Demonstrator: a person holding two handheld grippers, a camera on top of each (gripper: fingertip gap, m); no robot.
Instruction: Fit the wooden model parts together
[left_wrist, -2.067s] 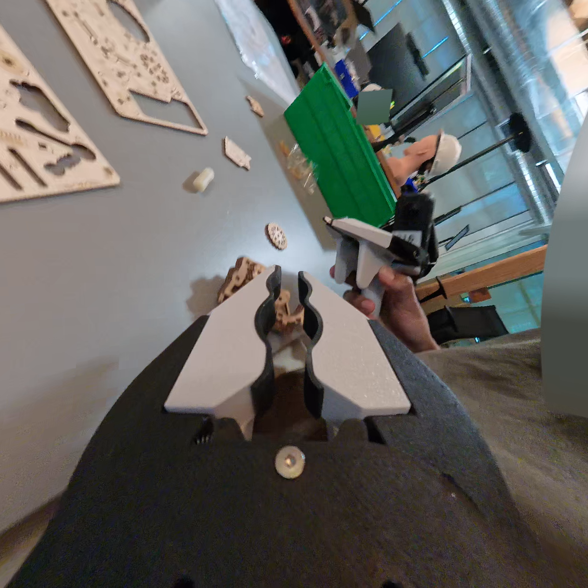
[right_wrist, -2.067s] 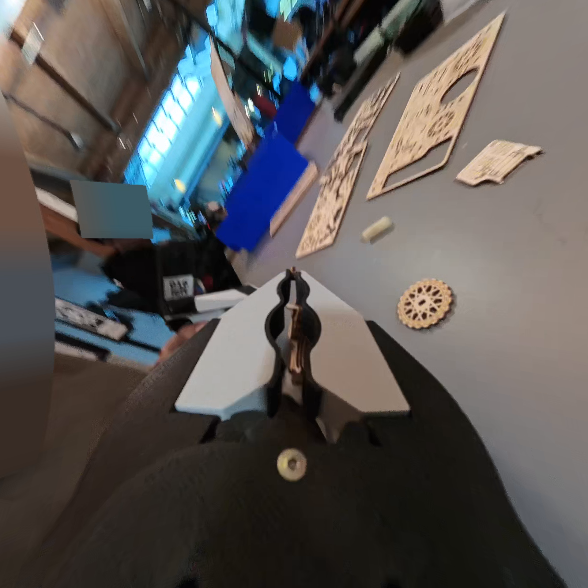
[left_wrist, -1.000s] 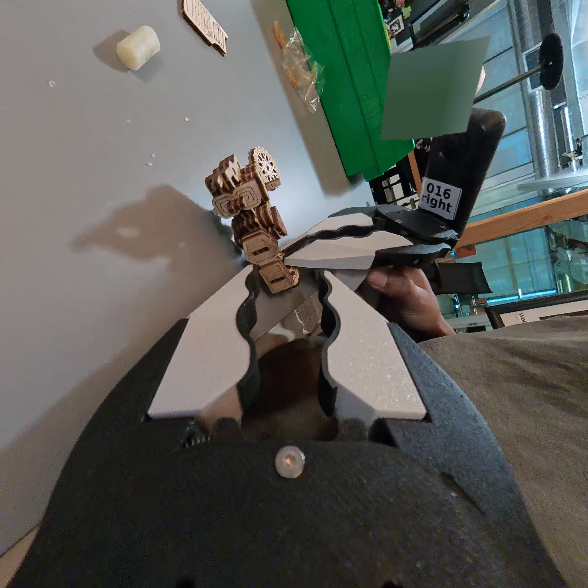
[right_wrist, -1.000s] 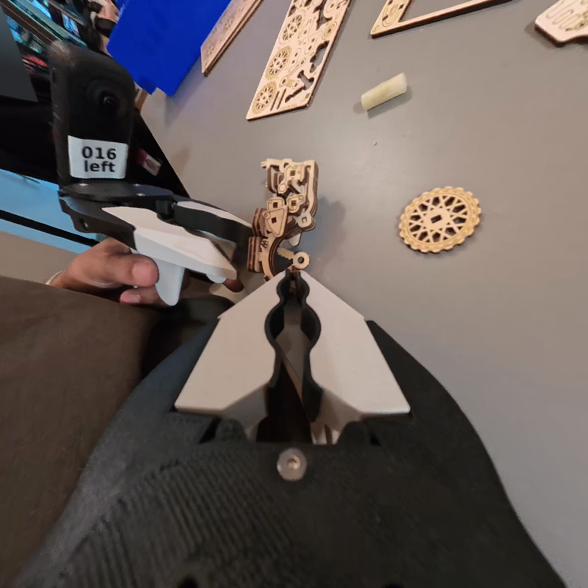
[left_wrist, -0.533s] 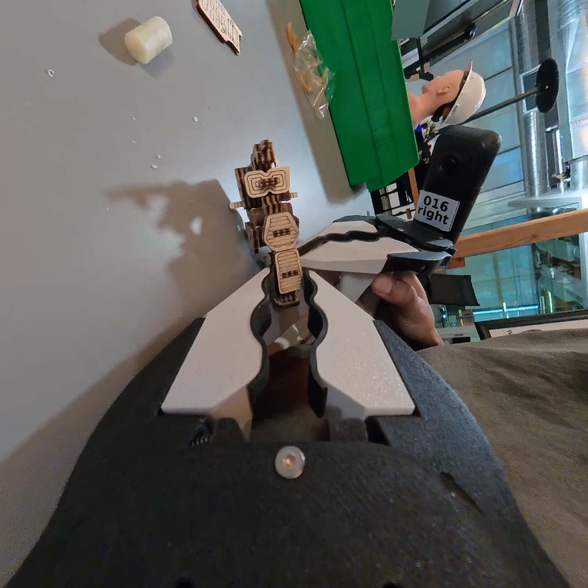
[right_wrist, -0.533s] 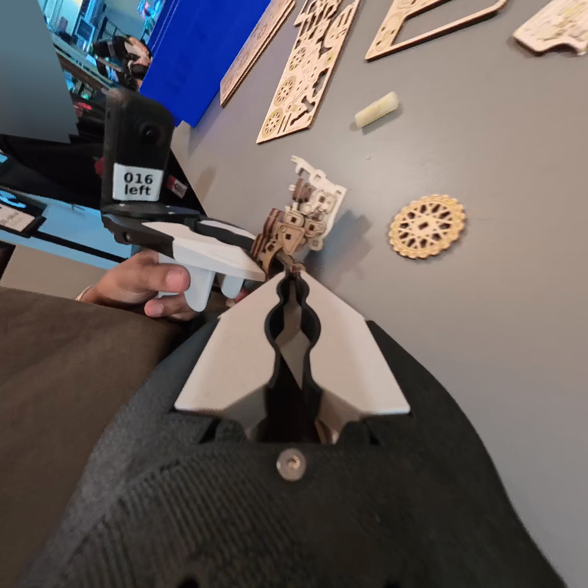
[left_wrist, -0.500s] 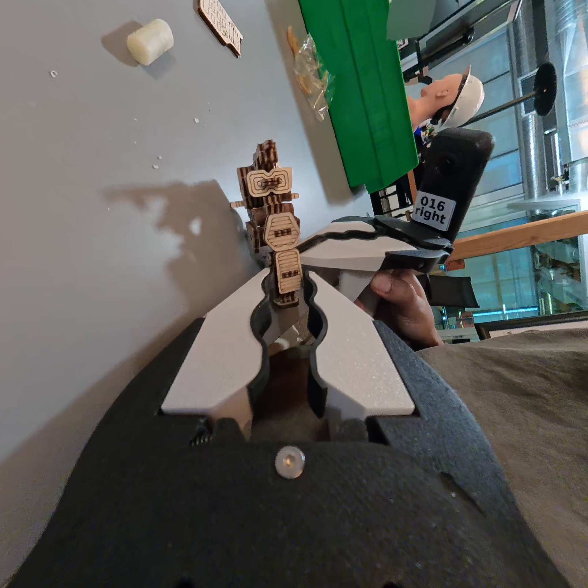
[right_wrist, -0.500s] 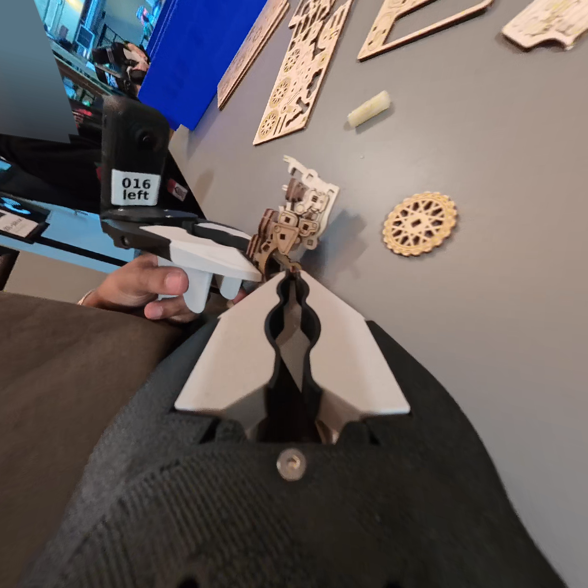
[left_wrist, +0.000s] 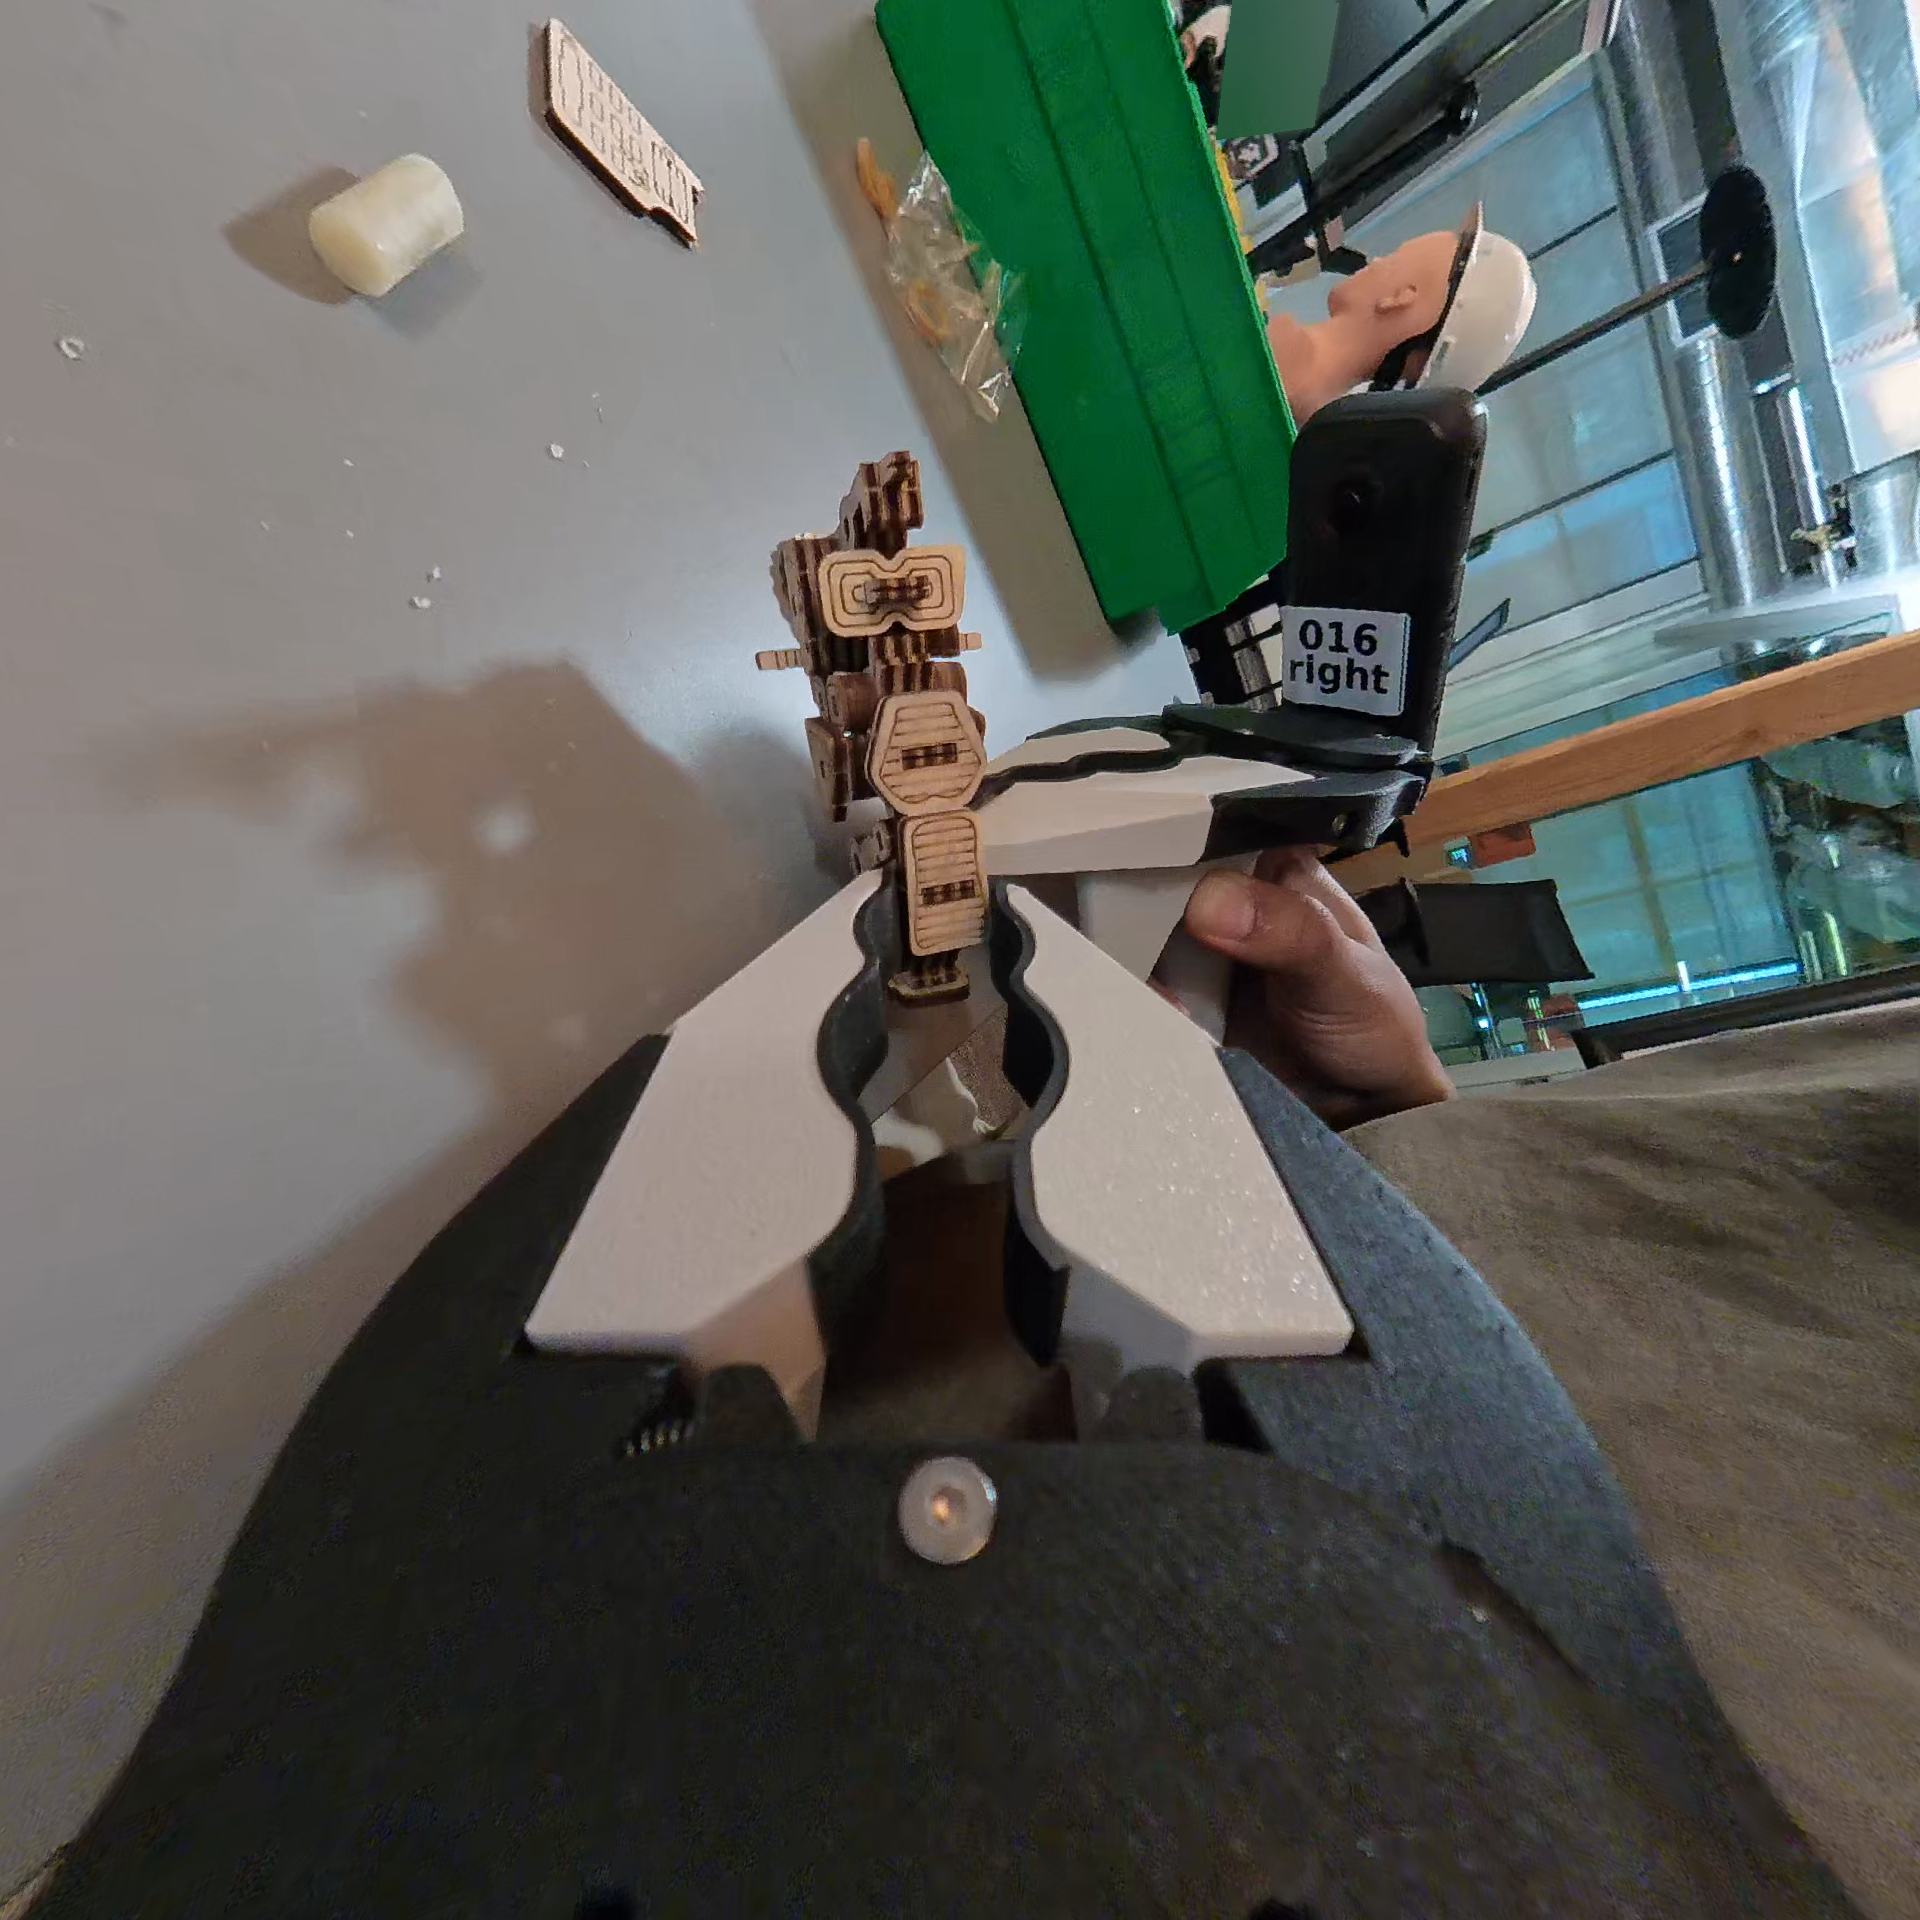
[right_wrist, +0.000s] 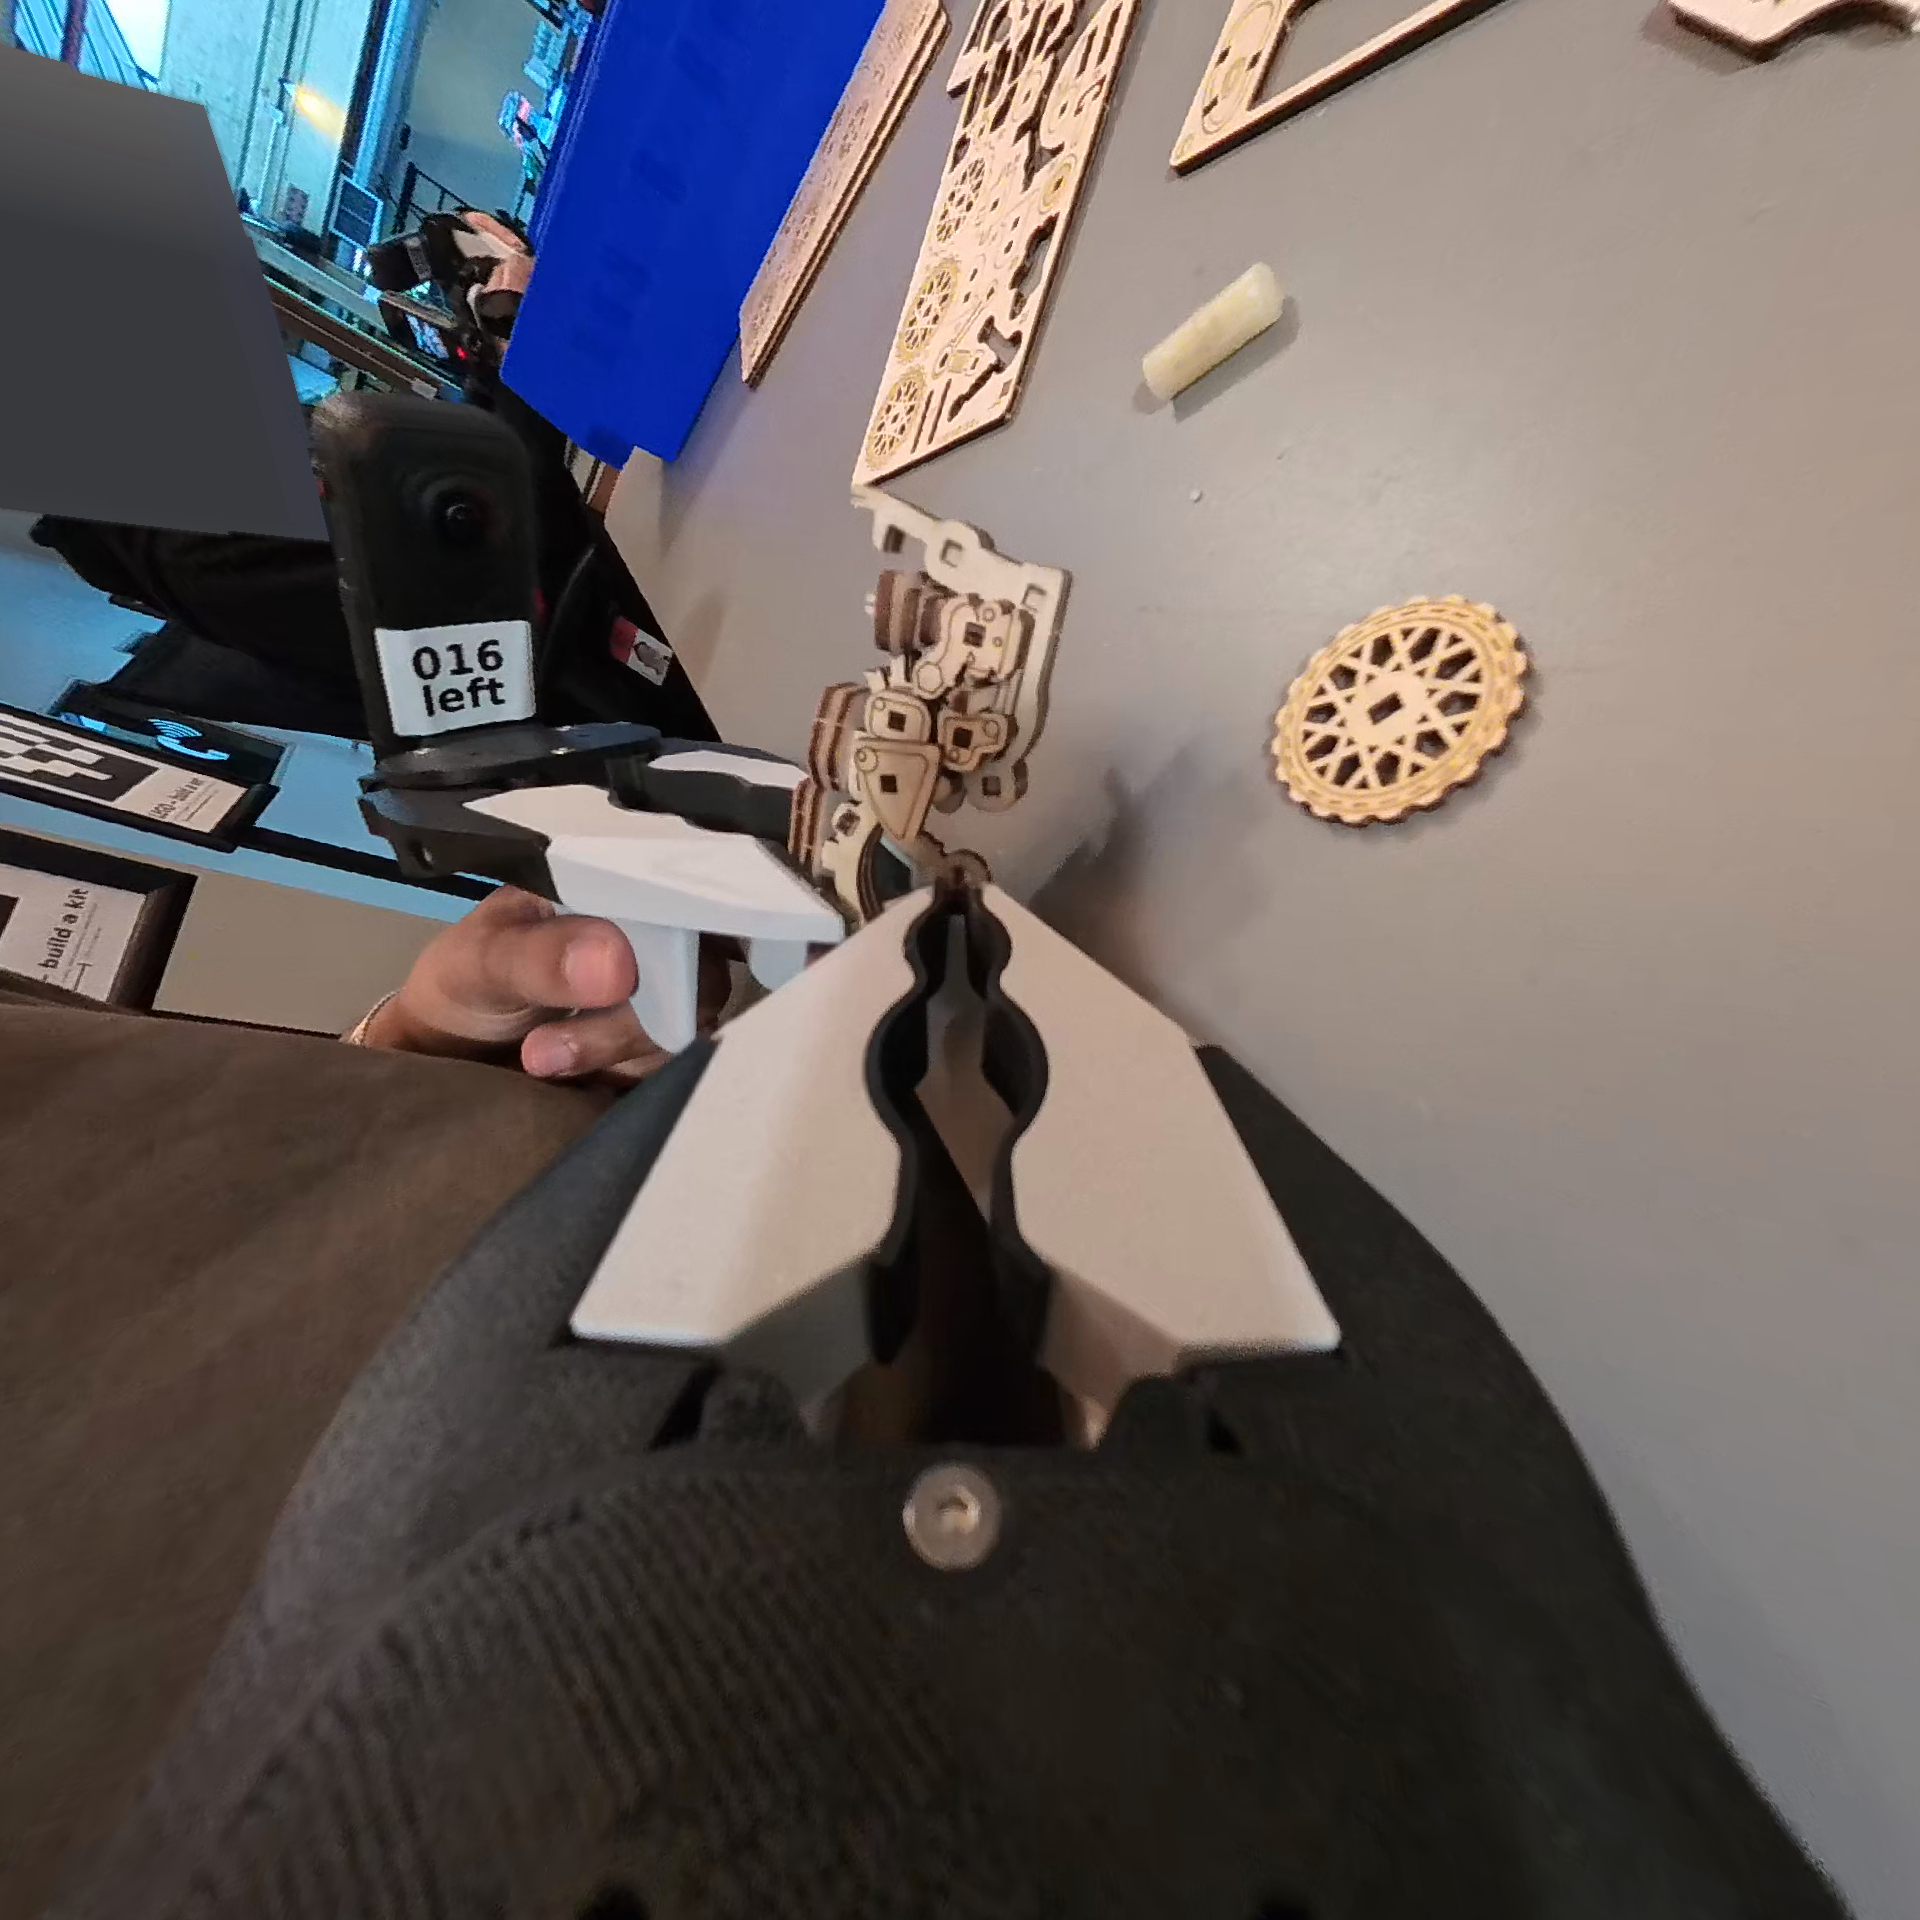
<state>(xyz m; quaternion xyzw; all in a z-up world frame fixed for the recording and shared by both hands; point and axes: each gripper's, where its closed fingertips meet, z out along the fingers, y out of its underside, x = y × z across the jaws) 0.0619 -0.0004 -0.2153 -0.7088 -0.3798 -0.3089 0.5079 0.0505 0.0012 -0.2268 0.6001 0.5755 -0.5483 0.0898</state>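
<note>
The wooden model assembly (left_wrist: 902, 727) is held in the air over the grey table (left_wrist: 312, 727), between the two grippers. In the left wrist view its long axis runs straight ahead, in line with the fingers. The left gripper (left_wrist: 940, 935) is clamped on the assembly's near end, jaws part-closed on the lowest block. The right gripper (right_wrist: 951, 883) is closed to a thin slit, pinching a small tab at the assembly's lower edge; it comes in crosswise from the left gripper's right. Both grippers are judged equally near, both being in contact.

Count:
- assemblies held: one
- loose gear wheel (right_wrist: 1401, 711): one
- pale cylinder (right_wrist: 1210, 327): one
- cut-out sheets (right_wrist: 977, 260): at least three
- small loose flat pieces: two seen (left_wrist: 621, 135) (right_wrist: 1787, 16)
- clear bag (left_wrist: 945, 281): one, beside a green bin (left_wrist: 1101, 291)
</note>
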